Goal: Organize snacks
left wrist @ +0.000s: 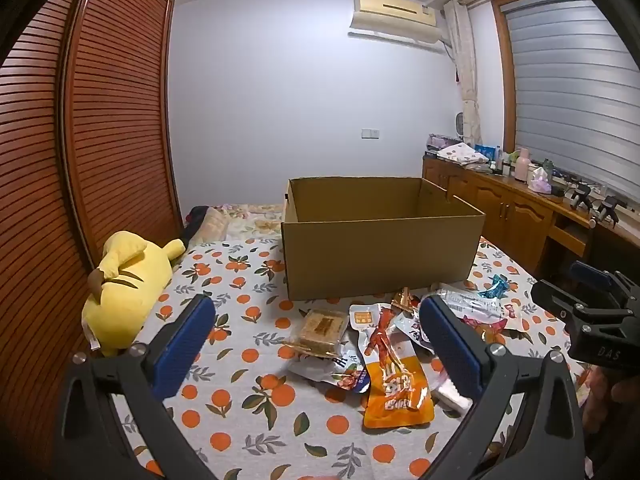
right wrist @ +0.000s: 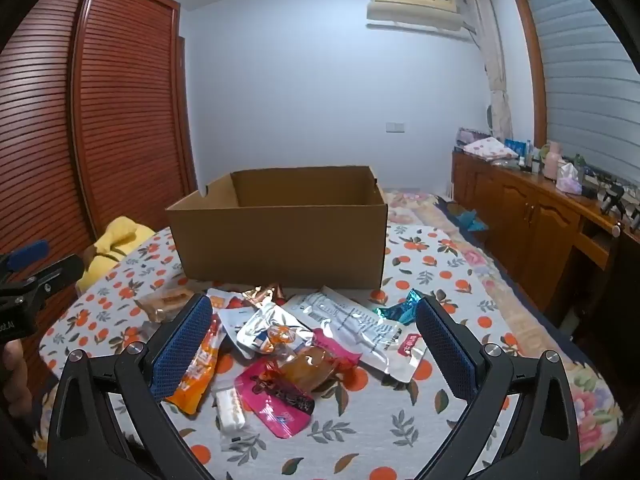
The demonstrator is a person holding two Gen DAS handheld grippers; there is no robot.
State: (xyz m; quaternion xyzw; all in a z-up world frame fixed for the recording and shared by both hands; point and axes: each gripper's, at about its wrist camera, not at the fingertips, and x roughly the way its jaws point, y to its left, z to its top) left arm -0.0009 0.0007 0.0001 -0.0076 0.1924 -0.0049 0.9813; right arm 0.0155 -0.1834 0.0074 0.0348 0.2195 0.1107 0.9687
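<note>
An open cardboard box point(left wrist: 380, 256) point(right wrist: 280, 240) stands on the orange-print bedspread point(left wrist: 248, 420). Several snack packets lie in a heap in front of it: an orange pouch point(left wrist: 398, 396) point(right wrist: 198, 372), a clear-wrapped cake point(left wrist: 322, 326) point(right wrist: 166, 302), a pink packet point(right wrist: 280, 400), a white sachet point(right wrist: 356, 324), a teal wrapper point(left wrist: 496, 285) point(right wrist: 400, 308). My left gripper point(left wrist: 316, 344) is open and empty, above the heap's left part. My right gripper point(right wrist: 314, 344) is open and empty, above the heap's middle. Each gripper shows at the other view's edge.
A yellow plush toy point(left wrist: 124, 292) lies at the bed's left edge beside a slatted wooden wardrobe point(left wrist: 100, 140). A wooden cabinet point(right wrist: 532, 216) with bottles and clutter runs along the right wall. A folded floral quilt point(left wrist: 248, 216) lies behind the box.
</note>
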